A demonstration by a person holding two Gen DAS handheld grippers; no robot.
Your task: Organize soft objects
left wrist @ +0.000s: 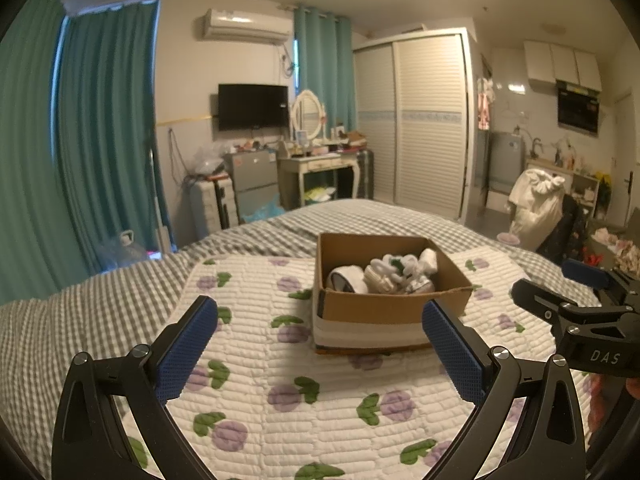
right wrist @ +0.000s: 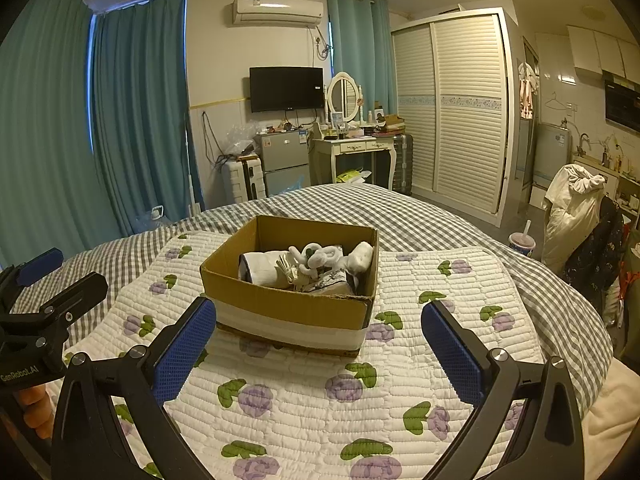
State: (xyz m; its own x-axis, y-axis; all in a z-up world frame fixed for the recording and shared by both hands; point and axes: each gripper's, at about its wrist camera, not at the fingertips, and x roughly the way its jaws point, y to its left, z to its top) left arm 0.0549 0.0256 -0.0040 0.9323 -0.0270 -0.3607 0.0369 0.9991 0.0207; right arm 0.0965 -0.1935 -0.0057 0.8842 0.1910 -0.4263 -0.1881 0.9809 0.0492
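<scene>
1. Both tongs stand wide apart and hold nothing: the left tongs [left wrist: 320, 344] and the right tongs [right wrist: 318, 346] hover above the quilt, each with blue textured pads [left wrist: 188, 346] on black arms.
2. Between the two, further along the bed, a cardboard box [right wrist: 288, 308] sits on the white quilt with purple flowers [right wrist: 360, 412]; a white band runs around the lower part of the box.
3. Inside the box lie the soft objects: a rolled white cloth [right wrist: 262, 270] at the left side, a bundle of white socks with a green spot [right wrist: 316, 258] in the middle, and one more white rolled piece [right wrist: 362, 256] leaning at the right wall.
4. Under the quilt a grey checked bedsheet [right wrist: 440, 220] covers the bed.
5. From the left wrist view, the right tongs [left wrist: 576, 292] show at the right edge, beside the box and not touching it.
6. Behind the bed stand teal curtains [right wrist: 136, 112], a black television [right wrist: 286, 88] on the wall, an air conditioner [right wrist: 278, 10] above it, a white dressing table with an oval mirror [right wrist: 352, 148], and a wardrobe with slatted doors [right wrist: 460, 104].
</scene>
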